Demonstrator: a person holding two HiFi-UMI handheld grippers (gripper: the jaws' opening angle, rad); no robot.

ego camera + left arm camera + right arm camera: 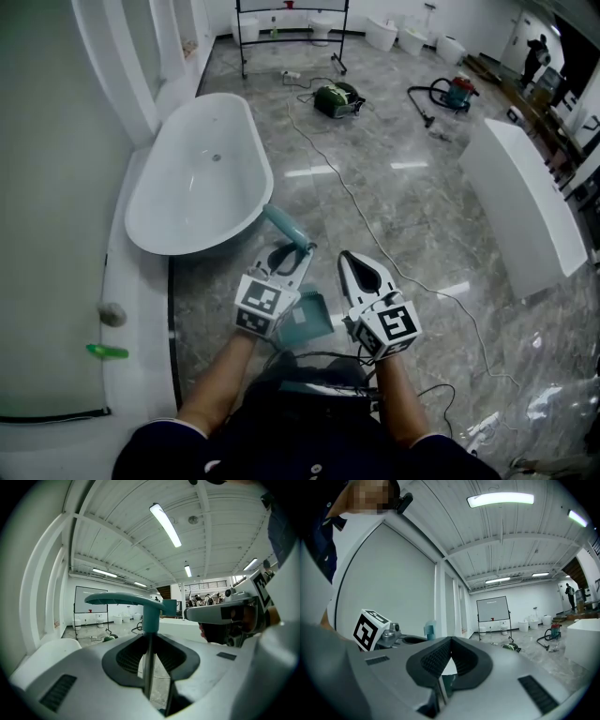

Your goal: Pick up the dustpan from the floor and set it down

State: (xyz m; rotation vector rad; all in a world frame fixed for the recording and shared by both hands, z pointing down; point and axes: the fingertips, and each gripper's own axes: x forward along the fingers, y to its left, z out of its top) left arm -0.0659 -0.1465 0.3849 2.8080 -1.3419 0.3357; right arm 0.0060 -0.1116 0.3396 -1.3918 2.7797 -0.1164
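Observation:
The dustpan is teal, and its pan (310,317) hangs just below and between my two grippers in the head view. Its teal handle (285,228) sticks out past the left gripper (297,254). In the left gripper view the jaws are shut on the dustpan's thin shaft (148,667), with the teal grip (123,599) lying crosswise above them. My right gripper (346,258) is held beside the left one, apart from the dustpan. Its jaws (449,651) meet at the tips with nothing held.
A white bathtub (201,180) stands at the left on a raised ledge, with a small green item (108,352) on it. A long white block (525,202) is at the right. A cable (375,234) runs across the marble floor toward a green vacuum (337,98).

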